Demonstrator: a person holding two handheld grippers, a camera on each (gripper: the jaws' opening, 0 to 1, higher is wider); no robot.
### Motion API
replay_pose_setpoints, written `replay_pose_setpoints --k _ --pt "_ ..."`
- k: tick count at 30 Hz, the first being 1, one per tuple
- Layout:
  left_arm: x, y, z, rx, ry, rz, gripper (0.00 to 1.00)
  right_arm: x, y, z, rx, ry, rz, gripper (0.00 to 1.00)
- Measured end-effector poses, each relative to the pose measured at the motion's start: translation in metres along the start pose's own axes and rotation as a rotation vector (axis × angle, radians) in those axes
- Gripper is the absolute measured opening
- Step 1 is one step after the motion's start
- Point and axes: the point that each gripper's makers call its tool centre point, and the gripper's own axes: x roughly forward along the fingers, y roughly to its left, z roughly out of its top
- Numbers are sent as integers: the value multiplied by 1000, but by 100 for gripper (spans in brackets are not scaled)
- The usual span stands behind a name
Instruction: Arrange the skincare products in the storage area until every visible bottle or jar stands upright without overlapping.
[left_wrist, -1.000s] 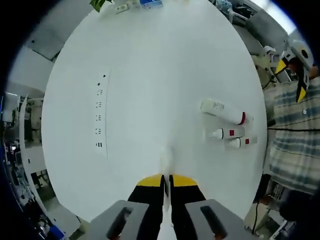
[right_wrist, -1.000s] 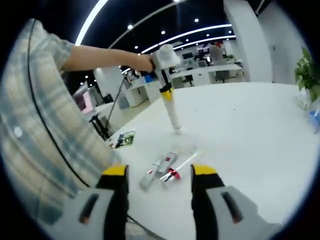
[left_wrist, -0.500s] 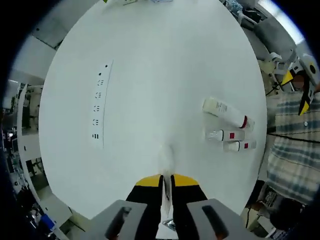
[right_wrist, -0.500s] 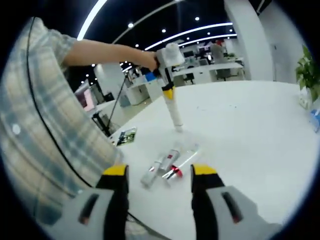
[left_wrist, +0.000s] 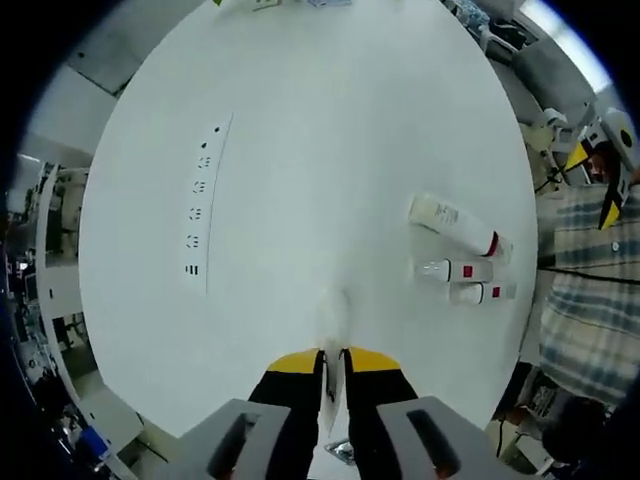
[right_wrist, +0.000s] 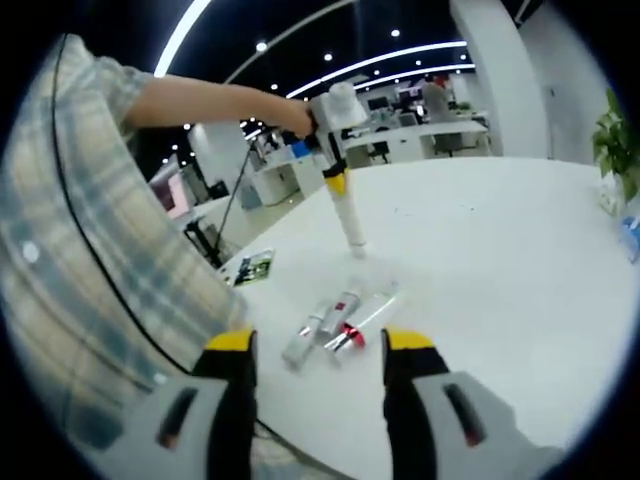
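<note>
My left gripper (left_wrist: 333, 372) has its jaws pinched tight on a slim white tube (right_wrist: 349, 222), standing it end-down on the round white worktop (left_wrist: 300, 150). I want that tube dead vertical and settled before I let go, so I judge a slow, small release is best. My right gripper (right_wrist: 315, 352) hovers with jaws wide apart and empty, pointed at three bottles lying flat near the worktop edge: a larger white bottle with a red band (left_wrist: 455, 223) and two small clear bottles with red labels (left_wrist: 455, 270), (left_wrist: 482, 292), side by side, well apart from the standing tube. Those need standing next, each spaced clear.
</note>
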Motion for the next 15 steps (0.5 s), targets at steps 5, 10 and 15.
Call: replay_pose_setpoints --k 5,10,15 --pt "0 -2 -3 -28 -12 -8 8 0 3 0 -10 7 10 50" --pt "-1 -4 -15 -30 -13 7 19 1 6 -4 -9 22 17 53" --pt "-8 -3 -25 -50 -47 38 24 6 13 -11 -6 63 47 55"
